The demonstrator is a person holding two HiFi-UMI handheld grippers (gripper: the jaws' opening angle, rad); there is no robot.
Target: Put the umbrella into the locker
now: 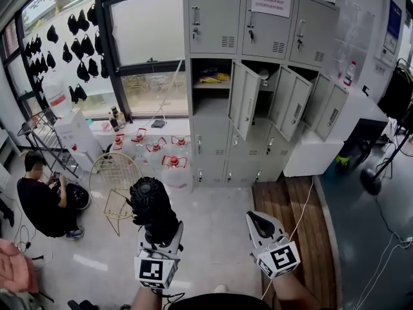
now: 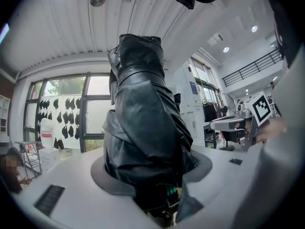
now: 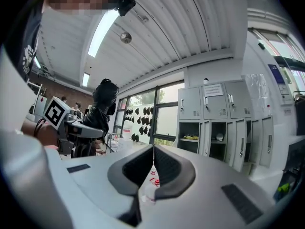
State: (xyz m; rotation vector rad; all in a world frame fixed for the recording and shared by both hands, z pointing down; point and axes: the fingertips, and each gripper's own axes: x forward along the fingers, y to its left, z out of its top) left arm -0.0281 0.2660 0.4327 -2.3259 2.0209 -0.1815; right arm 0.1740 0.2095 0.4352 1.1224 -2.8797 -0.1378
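Left tool point(image 1: 159, 237) clamps the folded black umbrella point(image 1: 150, 202) upright, right tool point(image 1: 257, 219) closed on nothing; locker point(image 1: 213, 131) well apart, some doors open, so approach and insertion remain.

Black umbrella point(image 1: 150, 204) upright in the left claw point(image 1: 160, 236), grey lockers point(image 1: 258, 19) ahead

The folded umbrella point(image 1: 153, 206) is glossy black. The lockers point(image 1: 213, 18) are plain pale grey, and one open compartment holds a yellow item point(image 1: 214, 78). The left gripper point(image 1: 159, 236) and right gripper point(image 1: 259, 223) are light grey with black-and-white square markers. The wooden floor strip point(image 1: 290, 225) is brown.
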